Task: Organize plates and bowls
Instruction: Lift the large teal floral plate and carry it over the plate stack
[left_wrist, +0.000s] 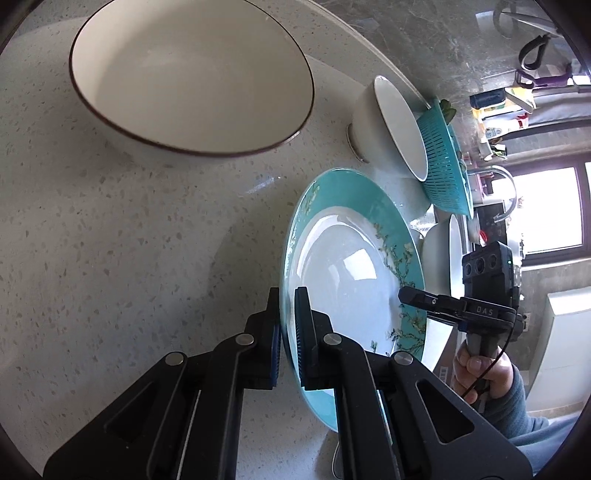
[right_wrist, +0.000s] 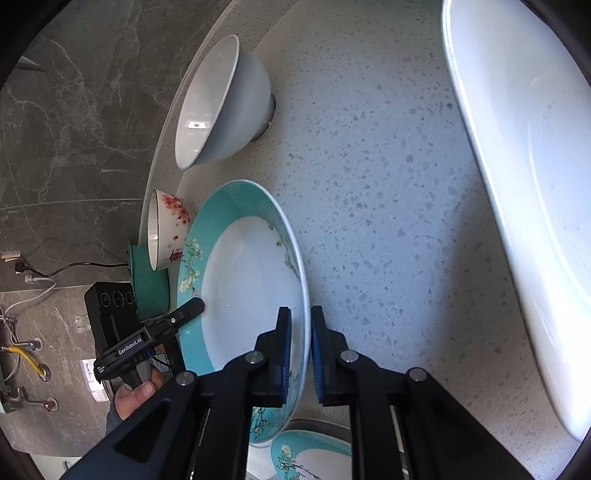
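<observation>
Two grippers, left gripper (left_wrist: 287, 328) and right gripper (right_wrist: 300, 350), pinch opposite rims of the teal plate (left_wrist: 351, 258) between their fingers, keeping it level above the counter (left_wrist: 129, 240).

A teal-rimmed plate (left_wrist: 351, 258) with blossom sprigs and a white centre was held at opposite rims above the speckled tabletop (left_wrist: 129, 240). A brown-rimmed white bowl (left_wrist: 192, 74) and a footed white bowl (right_wrist: 221, 107) were set nearby.
</observation>
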